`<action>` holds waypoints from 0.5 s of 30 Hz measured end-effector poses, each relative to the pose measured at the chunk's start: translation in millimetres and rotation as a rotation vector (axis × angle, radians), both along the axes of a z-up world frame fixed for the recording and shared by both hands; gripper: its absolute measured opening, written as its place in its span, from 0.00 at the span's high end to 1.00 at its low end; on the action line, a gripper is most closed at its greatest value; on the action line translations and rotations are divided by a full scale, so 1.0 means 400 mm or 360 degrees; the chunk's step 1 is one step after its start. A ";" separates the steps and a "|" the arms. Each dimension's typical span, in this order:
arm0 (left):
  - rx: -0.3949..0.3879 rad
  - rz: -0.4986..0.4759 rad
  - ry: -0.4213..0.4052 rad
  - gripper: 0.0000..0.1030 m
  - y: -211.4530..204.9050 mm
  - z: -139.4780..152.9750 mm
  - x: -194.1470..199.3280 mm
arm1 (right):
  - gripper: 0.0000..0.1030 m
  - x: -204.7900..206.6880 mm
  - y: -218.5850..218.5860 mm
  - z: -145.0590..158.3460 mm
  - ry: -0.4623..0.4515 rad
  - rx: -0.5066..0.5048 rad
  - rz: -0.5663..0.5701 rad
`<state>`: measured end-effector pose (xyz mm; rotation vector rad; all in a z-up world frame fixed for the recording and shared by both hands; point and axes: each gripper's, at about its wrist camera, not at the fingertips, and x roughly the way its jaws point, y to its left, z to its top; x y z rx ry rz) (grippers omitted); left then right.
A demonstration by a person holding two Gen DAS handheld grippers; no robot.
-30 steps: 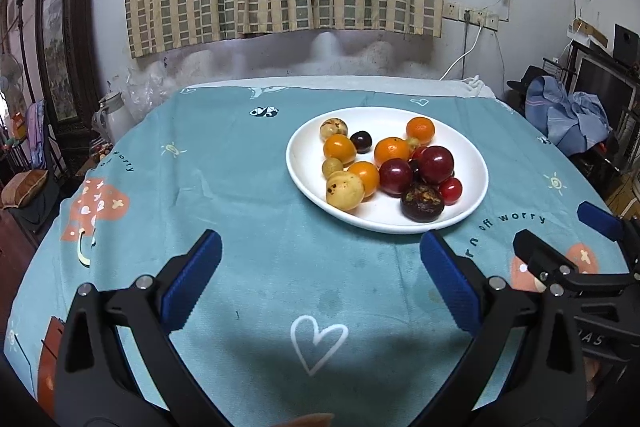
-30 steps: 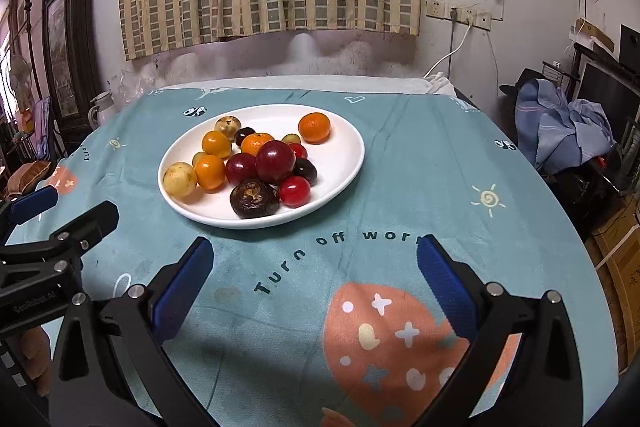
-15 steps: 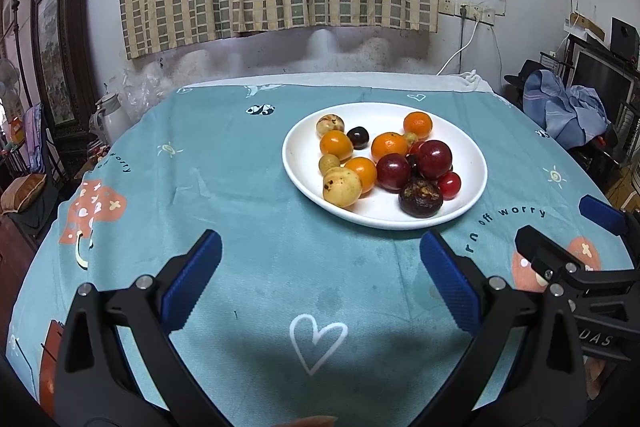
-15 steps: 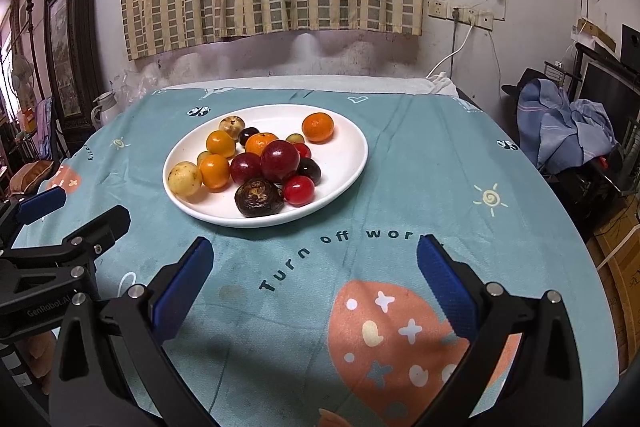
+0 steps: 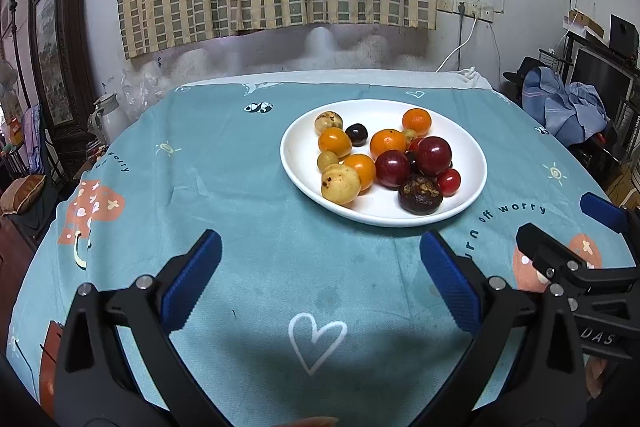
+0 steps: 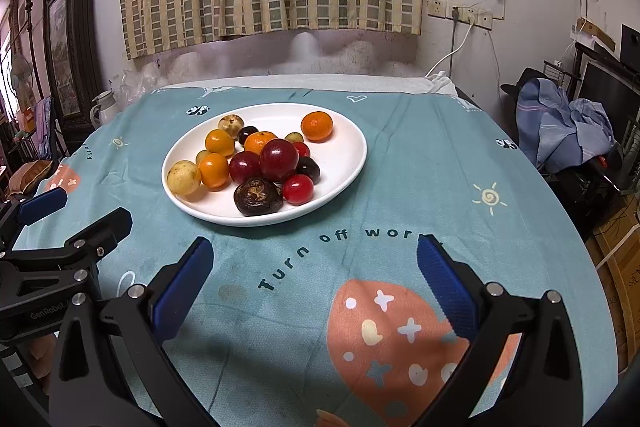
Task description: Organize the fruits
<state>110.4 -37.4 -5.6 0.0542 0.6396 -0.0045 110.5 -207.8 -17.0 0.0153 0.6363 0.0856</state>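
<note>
A white plate (image 5: 472, 155) (image 6: 348, 155) stands on the teal tablecloth and holds several fruits: oranges (image 5: 416, 121) (image 6: 317, 125), dark red plums (image 5: 433, 155) (image 6: 279, 159), a yellow fruit (image 5: 340, 183) (image 6: 183, 177), a dark brown mangosteen (image 5: 420, 194) (image 6: 257, 196) and a small red tomato (image 5: 449, 181) (image 6: 297, 189). My left gripper (image 5: 320, 279) is open and empty, near the front of the table, left of the plate. My right gripper (image 6: 312, 287) is open and empty, in front of the plate and to its right. Each gripper shows at the edge of the other's view.
The round table is covered by a teal cloth (image 5: 224, 187) with prints. A white kettle (image 5: 108, 115) stands beyond the left edge. A curtain and wall lie behind. Blue clothes (image 6: 560, 123) and furniture crowd the right side.
Both grippers have shifted slightly; the plate sits a little nearer and lower in both views. Both stay open and empty.
</note>
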 end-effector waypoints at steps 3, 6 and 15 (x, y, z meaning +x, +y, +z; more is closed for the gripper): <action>0.0000 0.0001 -0.0001 0.02 0.000 0.000 0.000 | 0.01 0.000 0.000 0.000 0.0000 0.0000 0.0000; -0.0002 -0.0001 0.0000 0.02 -0.001 0.001 -0.001 | 0.01 0.000 0.000 0.000 0.0001 0.0000 0.0001; 0.0019 -0.0011 -0.0027 0.02 -0.001 -0.010 0.002 | 0.01 -0.005 -0.003 -0.004 0.0006 -0.0006 0.0002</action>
